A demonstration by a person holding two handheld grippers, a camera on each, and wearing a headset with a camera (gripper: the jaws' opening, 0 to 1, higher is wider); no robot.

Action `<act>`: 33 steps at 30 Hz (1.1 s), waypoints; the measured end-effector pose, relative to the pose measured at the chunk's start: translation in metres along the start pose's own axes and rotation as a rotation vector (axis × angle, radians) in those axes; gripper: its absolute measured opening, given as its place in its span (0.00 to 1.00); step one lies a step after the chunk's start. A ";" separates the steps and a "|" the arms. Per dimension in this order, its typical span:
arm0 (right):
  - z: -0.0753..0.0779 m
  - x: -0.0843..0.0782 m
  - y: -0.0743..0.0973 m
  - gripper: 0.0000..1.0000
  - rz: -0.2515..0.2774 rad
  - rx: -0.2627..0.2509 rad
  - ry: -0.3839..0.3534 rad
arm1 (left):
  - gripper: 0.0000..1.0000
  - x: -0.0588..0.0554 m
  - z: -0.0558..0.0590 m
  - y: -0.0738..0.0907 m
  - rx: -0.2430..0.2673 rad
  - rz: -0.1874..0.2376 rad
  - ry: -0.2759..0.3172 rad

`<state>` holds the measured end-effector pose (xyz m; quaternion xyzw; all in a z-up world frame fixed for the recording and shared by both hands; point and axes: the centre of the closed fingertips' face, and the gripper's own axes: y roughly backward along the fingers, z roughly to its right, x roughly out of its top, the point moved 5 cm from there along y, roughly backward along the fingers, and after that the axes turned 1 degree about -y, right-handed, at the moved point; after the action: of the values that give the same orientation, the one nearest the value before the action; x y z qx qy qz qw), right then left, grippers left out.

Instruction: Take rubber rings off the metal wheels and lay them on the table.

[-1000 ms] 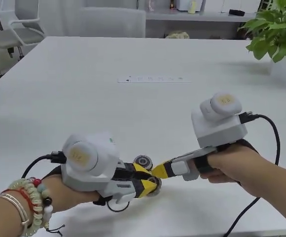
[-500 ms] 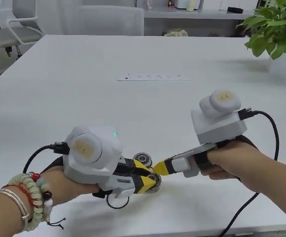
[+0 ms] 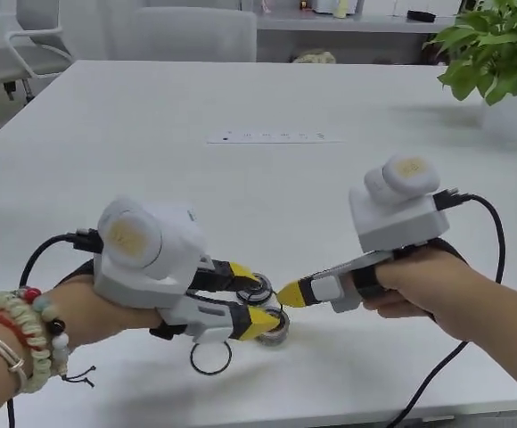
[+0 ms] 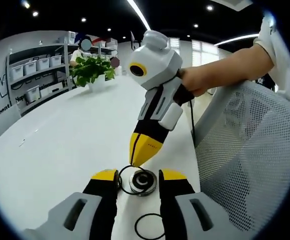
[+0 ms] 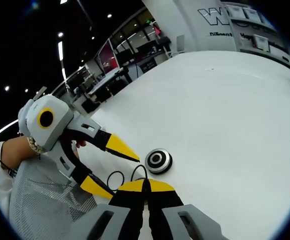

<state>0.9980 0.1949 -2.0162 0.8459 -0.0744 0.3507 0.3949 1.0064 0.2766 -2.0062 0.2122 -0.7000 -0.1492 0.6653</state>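
Observation:
A metal wheel (image 4: 142, 181) lies on the white table (image 3: 267, 187) between the spread jaws of my left gripper (image 4: 138, 175), also seen in the head view (image 3: 252, 296). That wheel (image 3: 274, 328) sits by the nearer jaw tip. A thin black rubber ring (image 4: 121, 181) hangs loose round it. My right gripper (image 5: 145, 186) is shut on this ring (image 5: 137, 172), its tip (image 3: 285, 294) just above the wheel. A second wheel (image 3: 257, 287) (image 5: 158, 160) rests outside the farther jaw. One removed ring (image 3: 192, 358) (image 4: 150, 215) lies flat on the table under my left gripper.
A power strip (image 3: 272, 138) lies mid-table. A potted plant (image 3: 495, 49) stands at the far right corner. Chairs (image 3: 187, 31) line the far edge. The right gripper's cable (image 3: 490, 241) trails off the near edge (image 3: 330, 415), close below the work.
The left gripper's jaws have spread wider apart around the wheel. The right gripper stays shut at the wheel. The loose ring now shows more fully below the left gripper.

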 end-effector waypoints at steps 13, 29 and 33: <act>-0.002 0.009 0.005 0.00 0.046 0.003 -0.008 | 0.46 0.013 0.003 0.014 -0.003 -0.011 -0.071; 0.001 0.017 0.008 0.00 0.058 -0.003 0.033 | 0.63 0.039 0.006 0.057 0.023 0.044 -0.018; -0.005 0.021 0.008 0.00 0.075 0.012 0.039 | 0.68 0.046 0.012 0.075 0.055 0.069 -0.011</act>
<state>1.0079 0.1958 -1.9950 0.8379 -0.0964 0.3823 0.3776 0.9863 0.3178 -1.9305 0.2051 -0.7143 -0.1082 0.6603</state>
